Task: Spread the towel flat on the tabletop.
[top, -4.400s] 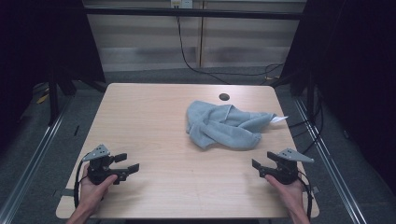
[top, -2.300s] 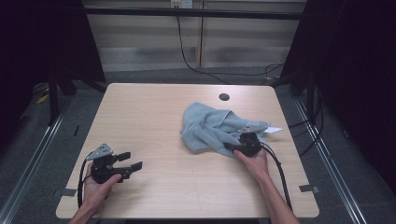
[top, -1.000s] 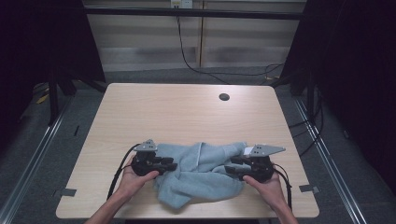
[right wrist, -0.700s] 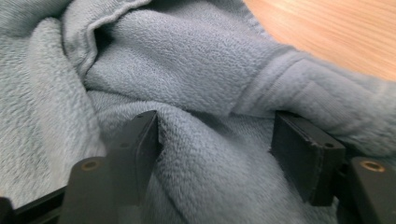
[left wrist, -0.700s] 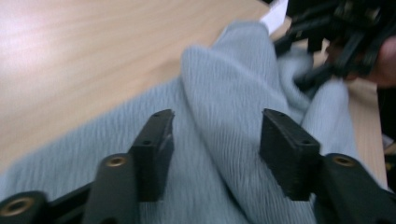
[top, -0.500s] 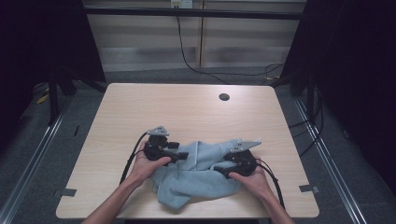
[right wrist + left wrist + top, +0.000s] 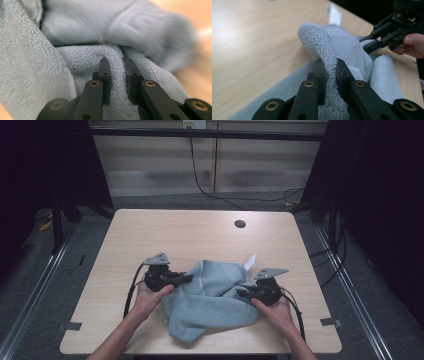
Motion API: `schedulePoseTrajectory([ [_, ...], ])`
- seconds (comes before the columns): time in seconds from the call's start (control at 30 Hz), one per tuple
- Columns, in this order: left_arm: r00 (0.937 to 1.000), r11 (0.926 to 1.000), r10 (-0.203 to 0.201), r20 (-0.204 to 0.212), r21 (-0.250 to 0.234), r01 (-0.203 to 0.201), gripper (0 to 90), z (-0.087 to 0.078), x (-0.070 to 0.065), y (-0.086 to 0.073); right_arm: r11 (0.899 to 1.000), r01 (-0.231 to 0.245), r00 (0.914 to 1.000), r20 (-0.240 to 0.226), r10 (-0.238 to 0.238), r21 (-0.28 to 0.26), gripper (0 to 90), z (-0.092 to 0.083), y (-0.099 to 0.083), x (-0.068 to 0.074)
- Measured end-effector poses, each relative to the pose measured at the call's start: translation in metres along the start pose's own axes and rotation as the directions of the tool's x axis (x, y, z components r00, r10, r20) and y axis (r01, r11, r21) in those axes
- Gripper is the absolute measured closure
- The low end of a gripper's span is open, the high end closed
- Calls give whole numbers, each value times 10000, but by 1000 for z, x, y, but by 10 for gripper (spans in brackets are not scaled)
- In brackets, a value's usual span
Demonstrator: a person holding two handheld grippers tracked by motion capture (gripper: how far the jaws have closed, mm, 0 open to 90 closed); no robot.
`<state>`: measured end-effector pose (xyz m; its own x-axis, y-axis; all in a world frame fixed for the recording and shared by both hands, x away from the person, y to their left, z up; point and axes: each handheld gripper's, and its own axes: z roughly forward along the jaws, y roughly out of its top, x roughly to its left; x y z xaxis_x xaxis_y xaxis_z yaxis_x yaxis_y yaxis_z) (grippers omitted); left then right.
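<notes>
Now gripping: left gripper [image 7: 329, 67] and right gripper [image 7: 117, 67], jaws just closed, pinching towel [image 7: 212, 302] folds (crumpled). Next: lift, spread apart.

towel [image 7: 212, 302] | pale blue-grey terry | crumpled heap, white tag at far edge | table's near middle

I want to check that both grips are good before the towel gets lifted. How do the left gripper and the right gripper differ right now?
The left gripper pinches a raised fold at the towel's left edge; the right gripper pinches a fold on its right side. From above, the left gripper sits farther up the table than the right gripper. Both have just been closing, and each now has terry cloth clamped between its jaws.
</notes>
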<state>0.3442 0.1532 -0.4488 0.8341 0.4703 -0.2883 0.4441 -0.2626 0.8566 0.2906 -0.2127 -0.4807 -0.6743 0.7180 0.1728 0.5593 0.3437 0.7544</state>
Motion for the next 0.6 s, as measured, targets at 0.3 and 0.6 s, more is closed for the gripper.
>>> schedulePoseTrajectory([
  [0.3, 9974, 9879, -110, -711, -1554, -2, 829, -49, 8, 27, 9920, 21, 9951, 982, 105, -1264, 796, -37, 30, -12],
  [0.6, 9864, 9577, -786, -1441, -2856, 346, 829, -101, 26, 27, 9610, -319, 9759, 1992, 894, -2747, 819, -91, 42, -38],
])
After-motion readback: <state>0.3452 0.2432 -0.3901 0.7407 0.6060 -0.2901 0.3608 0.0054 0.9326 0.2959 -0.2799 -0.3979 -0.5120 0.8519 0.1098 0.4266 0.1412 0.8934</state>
